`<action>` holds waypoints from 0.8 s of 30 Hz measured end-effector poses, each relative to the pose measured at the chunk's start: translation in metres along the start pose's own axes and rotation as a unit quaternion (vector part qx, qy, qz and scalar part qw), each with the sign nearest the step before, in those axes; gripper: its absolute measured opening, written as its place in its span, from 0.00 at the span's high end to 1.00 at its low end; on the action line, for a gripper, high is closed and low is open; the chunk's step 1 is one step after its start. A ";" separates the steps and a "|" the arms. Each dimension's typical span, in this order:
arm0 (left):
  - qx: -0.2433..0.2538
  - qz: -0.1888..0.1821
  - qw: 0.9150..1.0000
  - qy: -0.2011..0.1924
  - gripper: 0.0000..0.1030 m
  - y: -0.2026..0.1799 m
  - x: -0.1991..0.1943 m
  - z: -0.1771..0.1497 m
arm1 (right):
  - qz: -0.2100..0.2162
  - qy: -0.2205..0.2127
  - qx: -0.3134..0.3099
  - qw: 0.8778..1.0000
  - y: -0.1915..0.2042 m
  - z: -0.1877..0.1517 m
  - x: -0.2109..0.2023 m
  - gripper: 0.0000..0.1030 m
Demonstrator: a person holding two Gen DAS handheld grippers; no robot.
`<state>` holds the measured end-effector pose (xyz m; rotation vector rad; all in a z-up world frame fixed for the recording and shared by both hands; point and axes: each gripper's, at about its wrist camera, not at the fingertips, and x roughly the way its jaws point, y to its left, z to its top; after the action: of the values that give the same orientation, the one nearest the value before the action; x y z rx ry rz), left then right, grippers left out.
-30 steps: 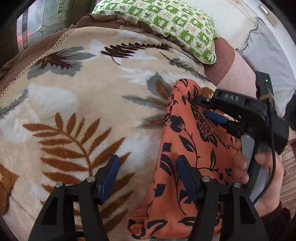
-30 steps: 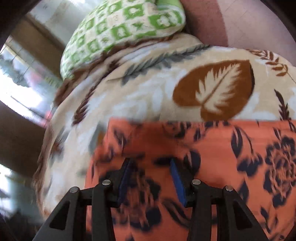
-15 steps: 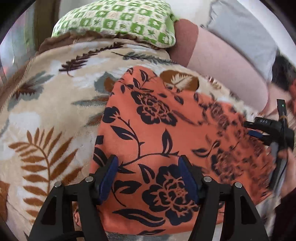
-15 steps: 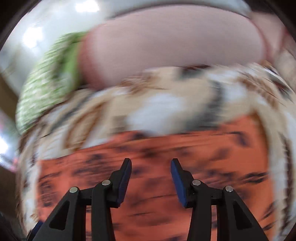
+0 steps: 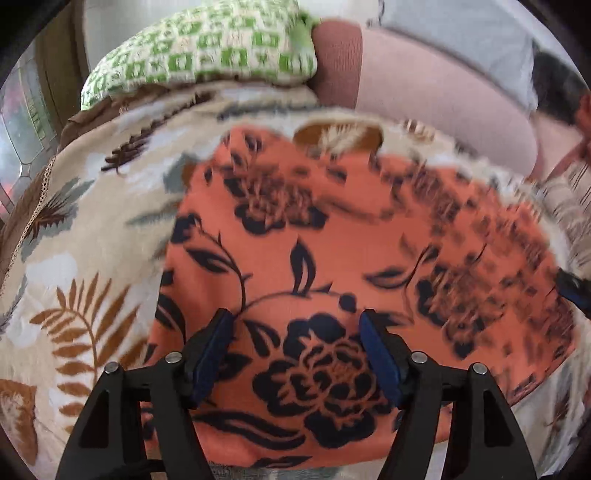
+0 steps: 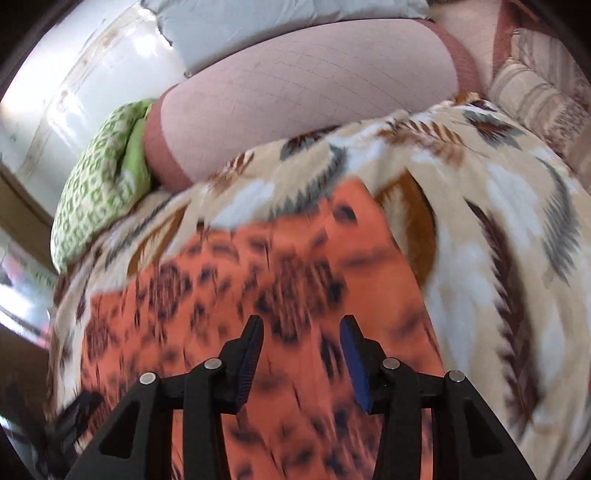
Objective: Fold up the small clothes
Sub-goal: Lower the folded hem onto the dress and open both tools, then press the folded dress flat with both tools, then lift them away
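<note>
Orange floral garment, black flower print, lies spread flat on the leaf-print blanket covering the bed. One layer as far as I can tell, no fold line or doubled edge showing, so the folding itself looks not yet begun; my read is the cloth is laid out and the first fold, and any further ones, are left. Edges are motion-blurred in both views (right side worst), so small tucks can't be ruled out.

Left hand-held gripper hangs over the near part of the garment, jaws wide and opening, nothing pinched between the blue pads; the cloth is only seen behind the gap. Right hand-held gripper is over the garment's right portion, jaws at a middling gap, nothing between them either. A dark bit with a blue pad at the right edge of the left view is probably that gripper.

Counts: garments 1; hand-held grippers 2; blankets 1; green-and-white checked pillow 1; pink bolster-like cushion 1; grey pillow 1; striped cushion 1 at the far right. No stack of finished clothes in view.
</note>
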<state>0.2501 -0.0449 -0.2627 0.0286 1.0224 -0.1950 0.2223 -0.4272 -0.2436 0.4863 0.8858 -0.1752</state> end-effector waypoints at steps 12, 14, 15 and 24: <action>0.036 0.047 0.998 -0.016 0.15 -0.021 -0.017 -0.023 | 0.010 -0.015 -0.004 1.000 0.010 -0.067 -0.038 0.54; 0.041 0.049 0.998 -0.021 0.15 -0.021 -0.018 -0.027 | 0.018 0.000 -0.011 1.000 0.015 -0.076 -0.021 0.54; 0.044 0.050 0.998 -0.021 0.14 -0.021 -0.018 -0.029 | 0.021 0.030 -0.007 0.999 0.015 -0.082 -0.004 0.54; 0.056 0.065 0.996 -0.033 0.08 -0.025 -0.013 -0.034 | 0.058 -0.024 -0.010 0.998 0.033 -0.075 -0.010 0.53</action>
<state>0.2106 -0.0632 -0.2676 0.1889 0.9386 -0.1323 0.1746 -0.3634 -0.2645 0.5107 0.8096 -0.0712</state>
